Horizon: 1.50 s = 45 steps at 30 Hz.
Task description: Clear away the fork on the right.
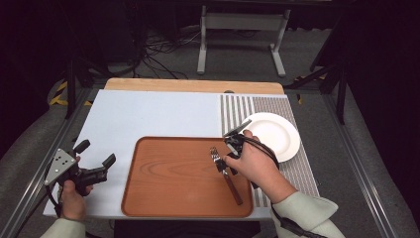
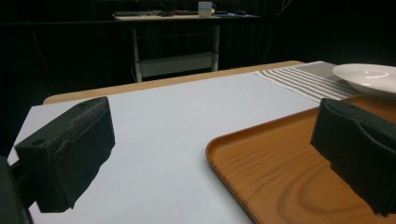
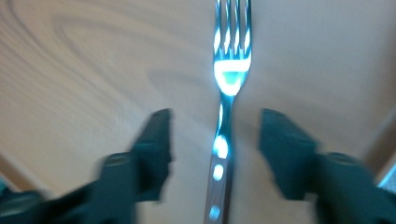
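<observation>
A pale blue-white surface (image 1: pixel 158 116) sits in a dark room, with a striped mat and a white plate (image 1: pixel 272 134) beyond my right gripper (image 1: pixel 224 161) and a wooden tray (image 1: pixel 173 178) under it. The fork (image 1: pixel 224 173) lies flat on the tray directly below that gripper, tines pointing away from me, wooden handle running back toward my wrist.

In the right gripper view the fork (image 3: pixel 229 116) runs straight up the middle, its neck between the two jaws. They stand partly apart, a clear gap on either side, pressing on nothing. My left gripper (image 1: pixel 94 161) hovers off the tray's left edge, jaws spread wide with nothing between them; through its own camera I see the tray's rim (image 2: pixel 233 140) ahead and to the right.

I judge the fork light and stiff, the polished metal neck slippery, and it lies so flat that getting under it will be awkward. The riveted wooden handle looks like the surer place to pinch, across its narrow sides.

The high view gives me the layout and the handle's full length; the right gripper view alone tells me the jaws clear the fork.
</observation>
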### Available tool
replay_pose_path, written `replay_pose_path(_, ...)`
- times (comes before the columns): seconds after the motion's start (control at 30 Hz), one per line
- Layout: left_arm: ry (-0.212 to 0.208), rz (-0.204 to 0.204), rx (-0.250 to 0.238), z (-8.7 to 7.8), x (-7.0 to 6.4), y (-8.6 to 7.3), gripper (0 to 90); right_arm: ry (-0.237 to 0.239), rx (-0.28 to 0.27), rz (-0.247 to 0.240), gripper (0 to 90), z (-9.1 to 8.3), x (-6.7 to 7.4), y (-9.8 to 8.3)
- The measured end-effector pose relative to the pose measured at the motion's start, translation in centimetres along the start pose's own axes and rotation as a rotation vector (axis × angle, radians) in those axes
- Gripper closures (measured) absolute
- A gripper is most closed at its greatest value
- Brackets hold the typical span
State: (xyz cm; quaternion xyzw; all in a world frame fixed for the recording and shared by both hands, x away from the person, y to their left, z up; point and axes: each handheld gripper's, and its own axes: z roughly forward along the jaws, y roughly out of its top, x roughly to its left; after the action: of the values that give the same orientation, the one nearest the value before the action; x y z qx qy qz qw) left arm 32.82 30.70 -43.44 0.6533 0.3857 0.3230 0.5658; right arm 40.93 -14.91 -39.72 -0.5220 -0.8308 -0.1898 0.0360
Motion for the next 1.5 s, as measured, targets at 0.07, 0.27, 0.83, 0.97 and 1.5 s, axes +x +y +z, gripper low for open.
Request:
replay_pose_path(0.07,0.0,0.001,0.001,0.0,0.0,0.0,0.3,-0.023,-0.087,-0.103,25.3,0.1,0.0,0.1)
replay_pose_path(0.27,0.003,0.0,0.0,0.0,0.0,0.0,0.3,-0.03,-0.189,-0.236,16.9,-0.2,0.0,0.6)
replay_pose_path(0.83,0.0,-0.002,-0.001,0.0,0.0,0.0,0.3,0.081,-0.352,-0.467,20.6,1.5,0.8,2.2)
replay_pose_path(0.97,0.0,-0.002,-0.002,0.0,0.1,0.0,0.3,0.105,-0.368,-0.48,25.9,2.0,0.6,2.6)
replay_pose_path(1.5,-0.002,0.001,-0.002,0.0,0.1,0.0,0.3,0.051,-0.329,-0.623,78.0,3.8,-0.2,3.4)
